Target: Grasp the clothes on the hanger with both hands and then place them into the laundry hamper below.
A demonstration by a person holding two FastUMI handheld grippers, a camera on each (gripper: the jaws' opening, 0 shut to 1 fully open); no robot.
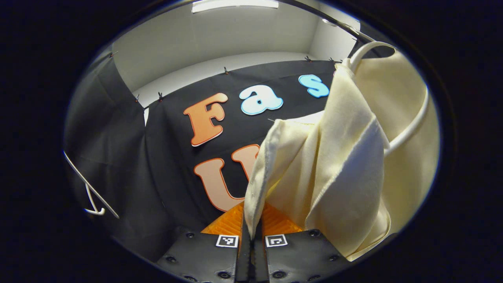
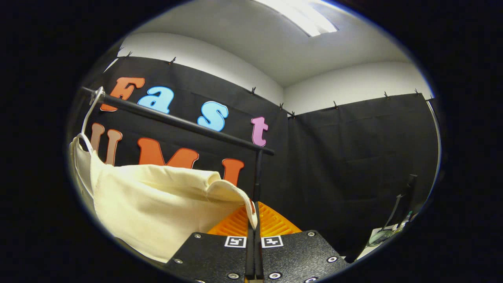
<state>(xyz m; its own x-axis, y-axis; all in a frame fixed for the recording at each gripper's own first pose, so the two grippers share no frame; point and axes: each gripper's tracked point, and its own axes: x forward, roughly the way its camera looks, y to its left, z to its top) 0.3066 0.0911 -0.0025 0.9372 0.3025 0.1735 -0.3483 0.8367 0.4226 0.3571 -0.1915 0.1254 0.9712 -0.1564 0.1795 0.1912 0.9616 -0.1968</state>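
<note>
1. The cream garment [image 2: 157, 196] hangs from a white hanger [image 2: 87, 118] hooked over the black rail [image 2: 177, 122]. In the right gripper view its top edge runs long and nearly level, from the hanger out toward the near end of the rail, with the body of the cloth dropping below that edge.
2. In the left gripper view the same cream garment [image 1: 353, 157] falls in tall, steep folds from the white hanger [image 1: 412, 125]; its long axis there runs from the hanger's hook down to the gripper.
3. The left gripper [image 1: 252, 232] points up and forward toward the booth wall. Its fingers are pressed together on a folded edge of the garment, which comes up out of the narrow seam between them.
4. The right gripper [image 2: 254, 226] also tilts upward, aimed at the rail's upright post [image 2: 257, 173]. Its fingers are clenched on the far corner of the garment, the tip of the cloth caught between them just below the rail's end.
5. Between the two pinched points the cloth stays draped on the hanger, below the rail.
6. A second white hanger [image 1: 92, 194] hangs well apart from the garment, at the left edge of the left gripper view.
</note>
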